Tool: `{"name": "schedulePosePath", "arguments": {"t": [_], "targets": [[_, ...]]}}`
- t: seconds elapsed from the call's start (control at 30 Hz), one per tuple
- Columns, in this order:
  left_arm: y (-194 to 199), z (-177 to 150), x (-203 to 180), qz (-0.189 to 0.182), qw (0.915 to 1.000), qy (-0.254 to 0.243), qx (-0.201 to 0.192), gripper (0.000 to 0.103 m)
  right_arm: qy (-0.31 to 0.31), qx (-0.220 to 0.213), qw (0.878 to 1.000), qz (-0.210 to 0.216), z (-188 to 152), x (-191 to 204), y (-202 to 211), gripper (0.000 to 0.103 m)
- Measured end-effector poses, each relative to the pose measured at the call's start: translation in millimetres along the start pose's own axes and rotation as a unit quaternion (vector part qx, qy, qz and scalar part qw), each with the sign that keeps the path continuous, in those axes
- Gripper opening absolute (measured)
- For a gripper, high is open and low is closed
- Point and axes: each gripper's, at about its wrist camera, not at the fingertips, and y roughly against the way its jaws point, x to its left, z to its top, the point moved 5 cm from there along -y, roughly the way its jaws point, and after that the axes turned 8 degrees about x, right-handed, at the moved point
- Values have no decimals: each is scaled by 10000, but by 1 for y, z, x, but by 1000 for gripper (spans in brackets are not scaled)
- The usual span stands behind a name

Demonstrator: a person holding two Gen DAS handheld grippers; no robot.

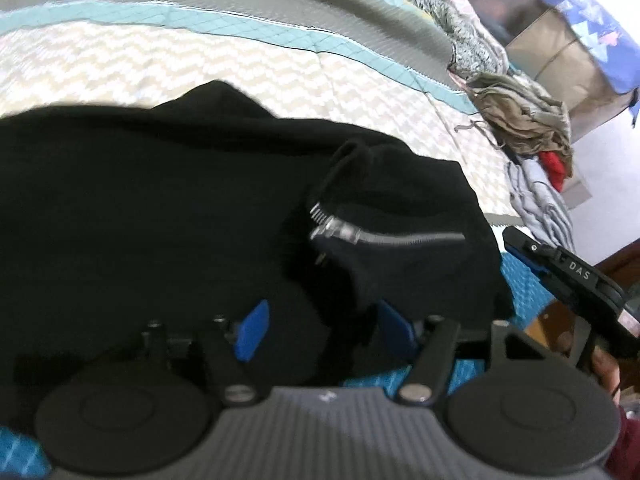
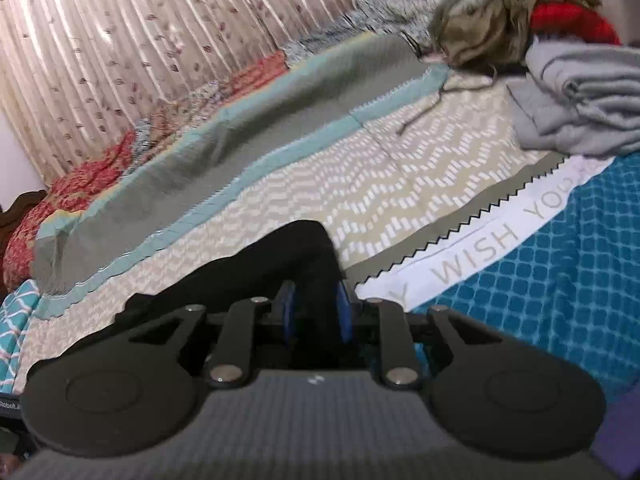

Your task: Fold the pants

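While pants [image 1: 160, 200] lie between them, left tongs [image 1: 324, 332] gape | right tongs [image 2: 316, 312] pinch cloth.

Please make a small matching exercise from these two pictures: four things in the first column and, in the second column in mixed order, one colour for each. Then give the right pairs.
Things:
1. pants
2. zipper
3. sweater folded at the bed's far right
4. garment behind the pile

Colours:
A. red
B. silver
C. black
D. light grey

Right pairs: 1-C, 2-B, 3-D, 4-A.
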Motion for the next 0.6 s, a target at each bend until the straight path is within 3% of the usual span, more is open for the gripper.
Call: {"name": "schedulePosePath", "arguments": {"t": [0.17, 0.4, 0.5, 0.6], "targets": [[30, -32, 25, 40, 9994, 207, -262, 63, 694, 204, 9965, 422, -21, 47, -8, 27], [66, -49, 64, 153, 9953, 663, -695, 64, 1688, 809, 9763, 1089, -45, 129, -49, 27], [73, -52, 77, 157, 9931, 841, -805, 64, 1906, 1059, 9695, 1124, -55, 145, -62, 27], [76, -54, 88, 91, 9914, 959, -886, 64, 1969, 1681, 9622, 841, -75, 143, -86, 29]]}}
